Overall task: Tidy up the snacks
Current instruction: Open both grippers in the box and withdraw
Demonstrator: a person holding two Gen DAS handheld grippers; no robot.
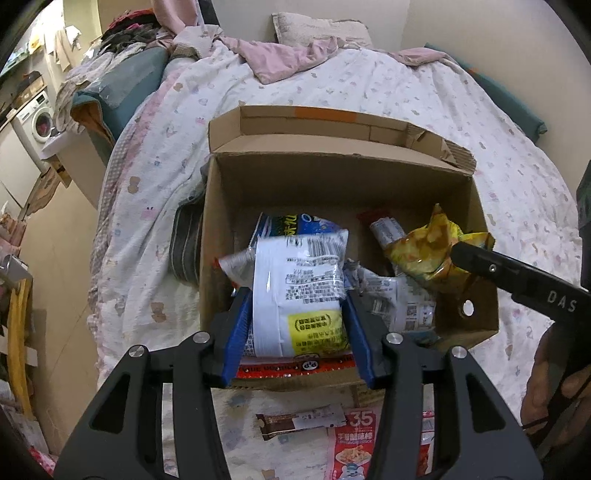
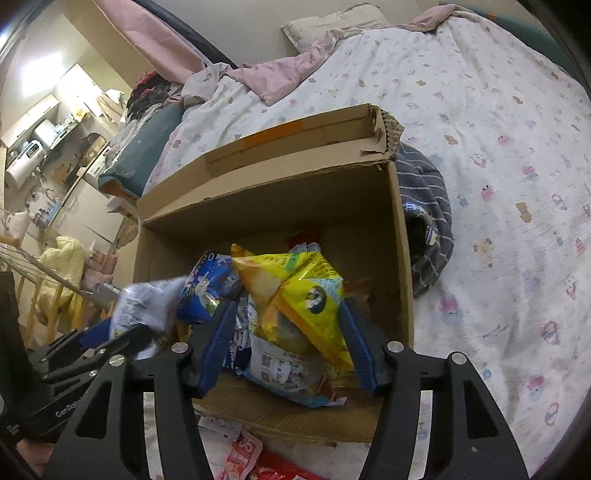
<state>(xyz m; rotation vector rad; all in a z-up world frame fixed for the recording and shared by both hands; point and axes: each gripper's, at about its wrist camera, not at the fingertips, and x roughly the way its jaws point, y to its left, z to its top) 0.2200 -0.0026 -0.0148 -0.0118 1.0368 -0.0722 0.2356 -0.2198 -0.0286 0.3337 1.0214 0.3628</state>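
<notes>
An open cardboard box [image 1: 332,173] stands on the bed and holds several snack packets. My left gripper [image 1: 299,299] is shut on a white snack bag [image 1: 299,288] with a yellow label, held over the box's near side. My right gripper [image 2: 288,317] is shut on a yellow snack bag [image 2: 303,291] above the box [image 2: 266,199]. The yellow bag [image 1: 428,251] and the right gripper's finger [image 1: 517,280] show at the right of the left wrist view. The white bag [image 2: 144,306] and the left gripper show at the left of the right wrist view. A blue packet [image 2: 207,291] lies in the box.
A brown snack bar [image 1: 303,422] and a red packet [image 1: 354,446] lie on the bedsheet in front of the box. A striped grey cloth [image 2: 428,229] lies against the box's side. Pink bedding and a pillow [image 1: 317,26] are at the far end.
</notes>
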